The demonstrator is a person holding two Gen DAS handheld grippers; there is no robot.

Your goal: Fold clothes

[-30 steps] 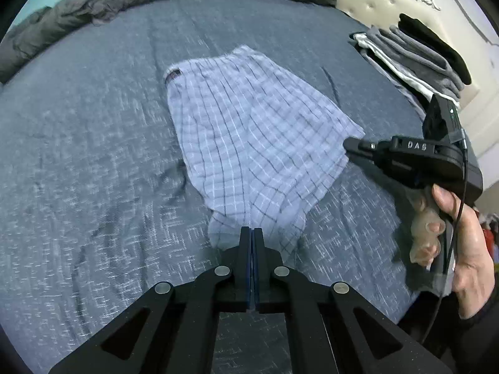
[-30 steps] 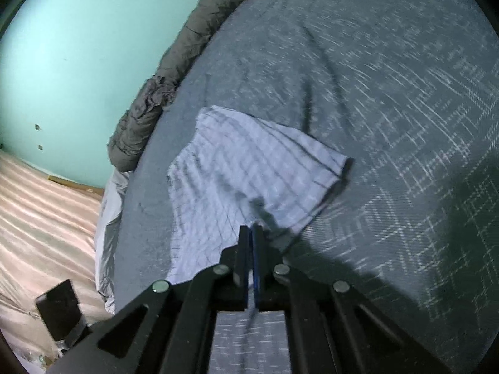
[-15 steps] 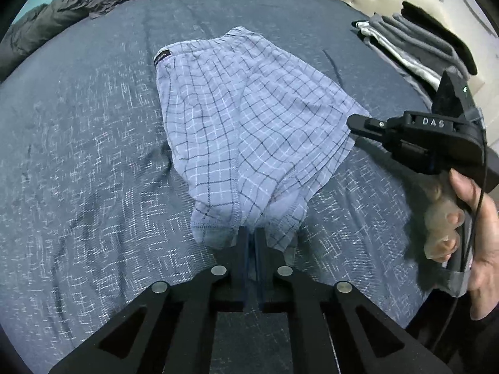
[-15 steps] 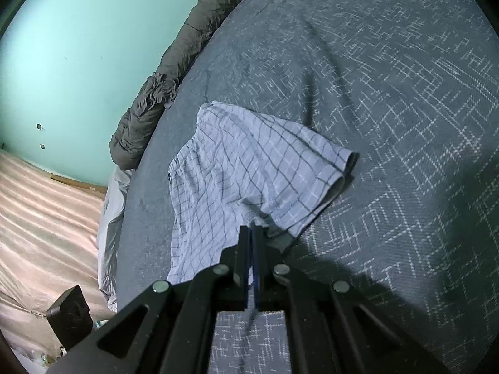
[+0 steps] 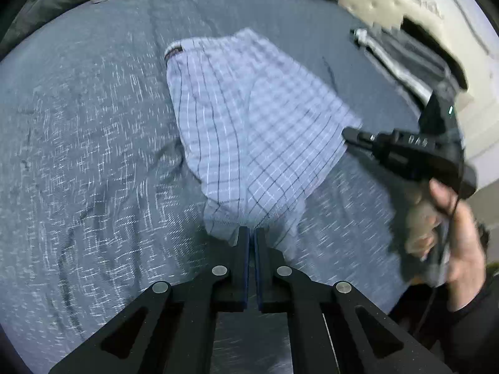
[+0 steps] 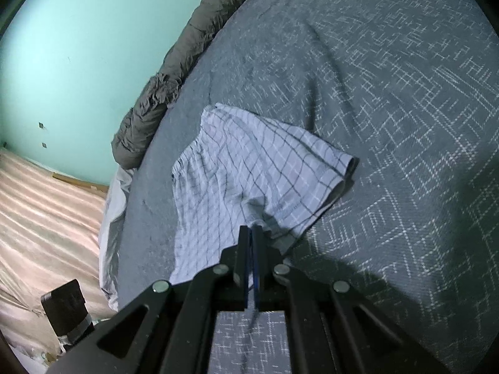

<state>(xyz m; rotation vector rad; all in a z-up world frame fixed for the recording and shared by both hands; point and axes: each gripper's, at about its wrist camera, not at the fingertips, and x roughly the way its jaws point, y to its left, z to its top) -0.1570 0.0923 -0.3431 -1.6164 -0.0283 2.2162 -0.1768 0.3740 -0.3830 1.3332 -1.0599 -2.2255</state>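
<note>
Plaid shorts (image 5: 255, 143) lie spread on the grey patterned bedspread (image 5: 93, 162), near its middle, with both handheld tongs clamped on the near hem. Left gripper (image 5: 251, 233) has its jaws pressed together on the checked cloth at one leg opening; right gripper (image 6: 251, 232) is likewise closed on the hem of the other leg, and the left wrist view shows it gripped in a person's hand (image 5: 458, 233) at the bed's right side. Compared with a second ago, the shorts have slid toward the bed's far edge and the waistband label (image 5: 173, 52) sits higher in the left view, while the near hem has bunched and risen off the spread; motion blur suggests the pair is mid-travel. That would fit the hem being carried up toward the waistband for a fold, though a simple straightening pull cannot be ruled out. Fabric is thin woven cotton in pale lilac-blue with dark and white check lines, gathered at an elastic waist, slack and prone to wrinkle. A ridge runs across the bedspread beyond the shorts. A rumpled dark duvet (image 6: 162, 93) lines the far edge, and a stack of folded garments (image 5: 402, 59) rests by the cream tufted headboard (image 5: 386, 3).
</note>
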